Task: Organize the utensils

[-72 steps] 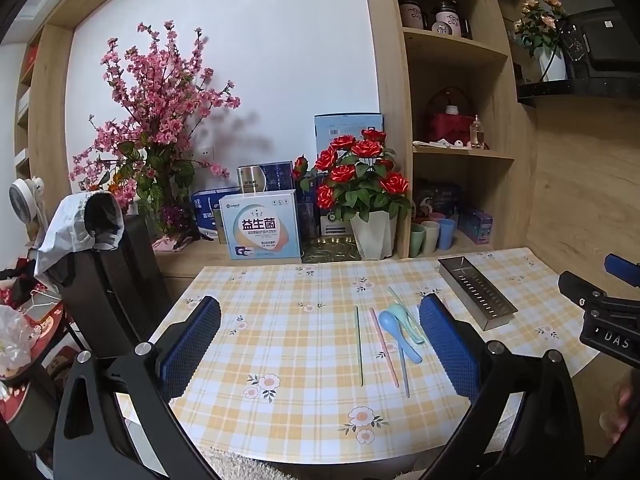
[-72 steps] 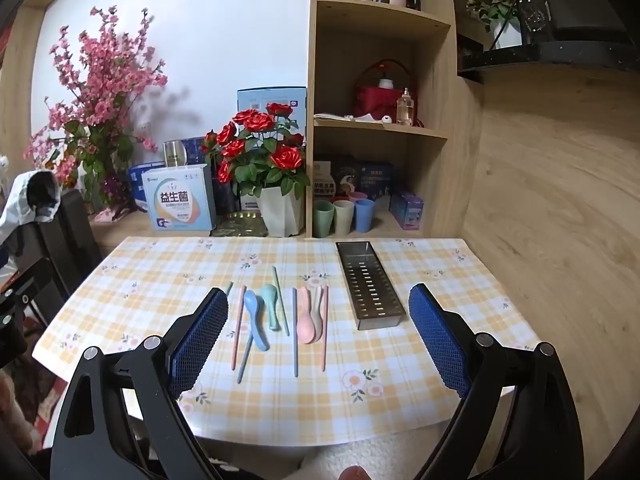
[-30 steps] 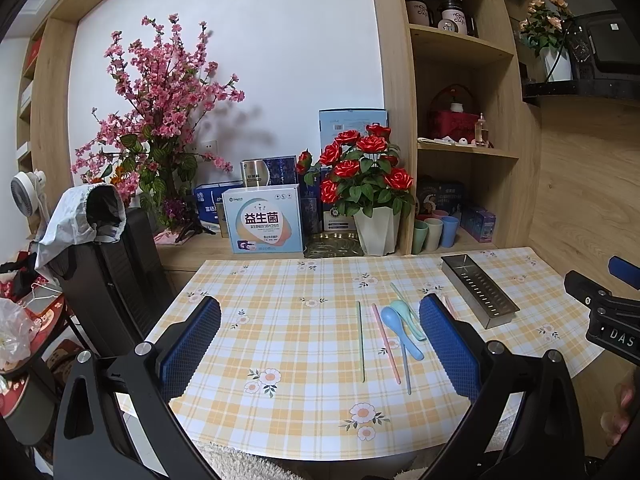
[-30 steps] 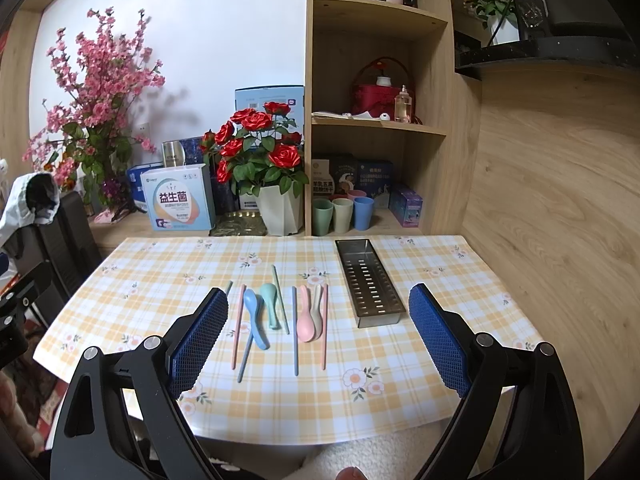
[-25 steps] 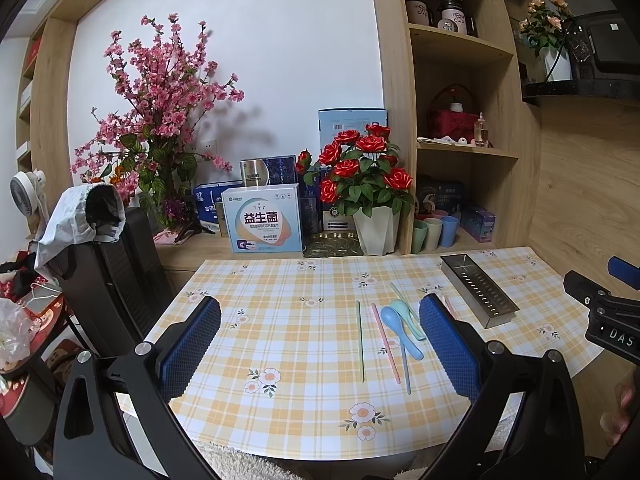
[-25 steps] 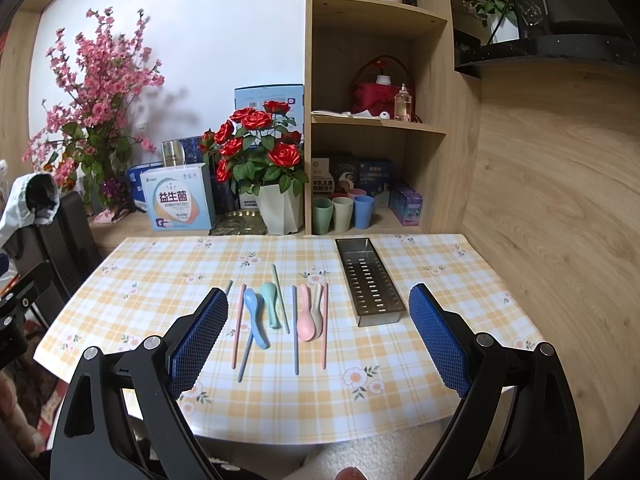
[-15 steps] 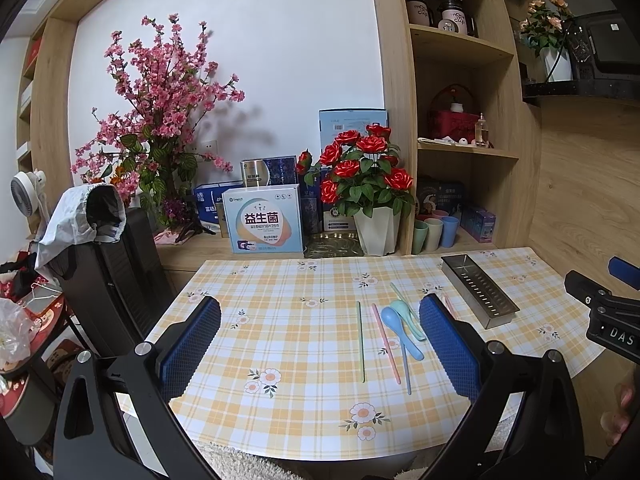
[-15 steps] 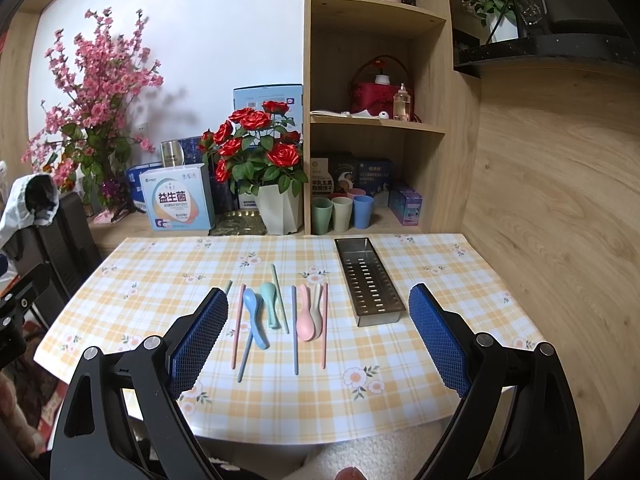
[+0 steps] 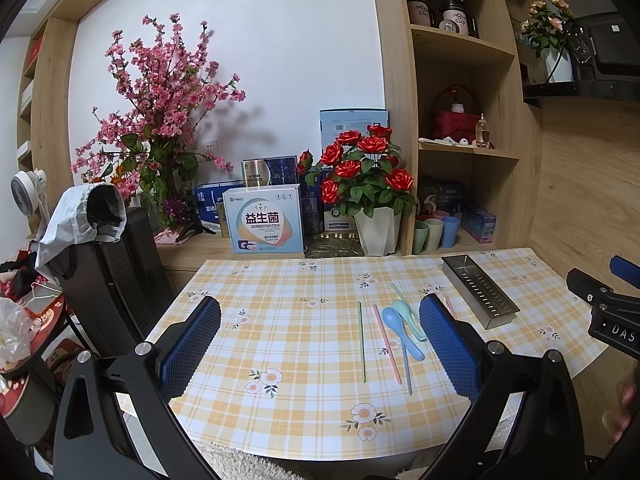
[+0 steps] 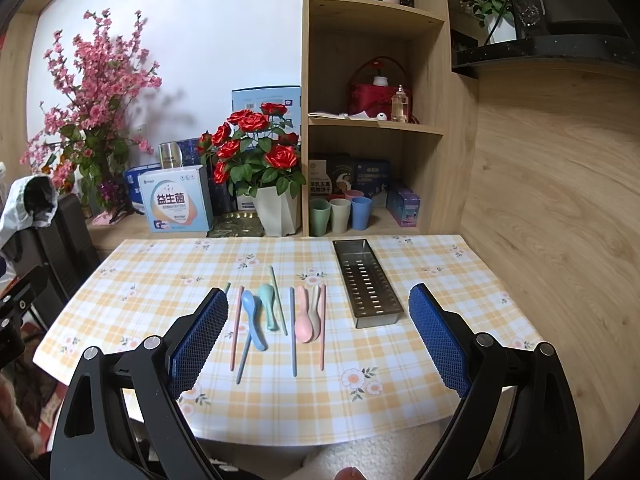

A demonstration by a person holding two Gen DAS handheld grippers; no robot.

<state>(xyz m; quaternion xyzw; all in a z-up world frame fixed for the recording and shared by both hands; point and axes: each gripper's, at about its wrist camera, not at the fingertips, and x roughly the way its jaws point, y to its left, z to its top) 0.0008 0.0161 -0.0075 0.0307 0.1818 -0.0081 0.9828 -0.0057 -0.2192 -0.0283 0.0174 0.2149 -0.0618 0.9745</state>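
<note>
Pastel spoons and chopsticks lie in a row on the checked tablecloth: a blue spoon (image 10: 253, 314), a teal spoon (image 10: 267, 304), a pink spoon (image 10: 304, 318) and several thin chopsticks (image 10: 294, 332). A perforated steel tray (image 10: 366, 282) sits just right of them. My right gripper (image 10: 316, 344) hovers open above the near table edge, facing the utensils. My left gripper (image 9: 320, 344) is also open, further left, with the blue spoon (image 9: 394, 320) and the steel tray (image 9: 478, 290) off to its right. Neither holds anything.
A pot of red roses (image 10: 276, 184), boxes (image 10: 176, 202) and coloured cups (image 10: 340, 214) stand along the back ledge and shelf. A black chair (image 9: 112, 272) with cloth over it stands left of the table. The wooden wall (image 10: 560, 220) borders the right side.
Both grippers have stayed nearly still and open; the left view has only shifted very slightly since the oldest frame. The utensils and tray have not moved.
</note>
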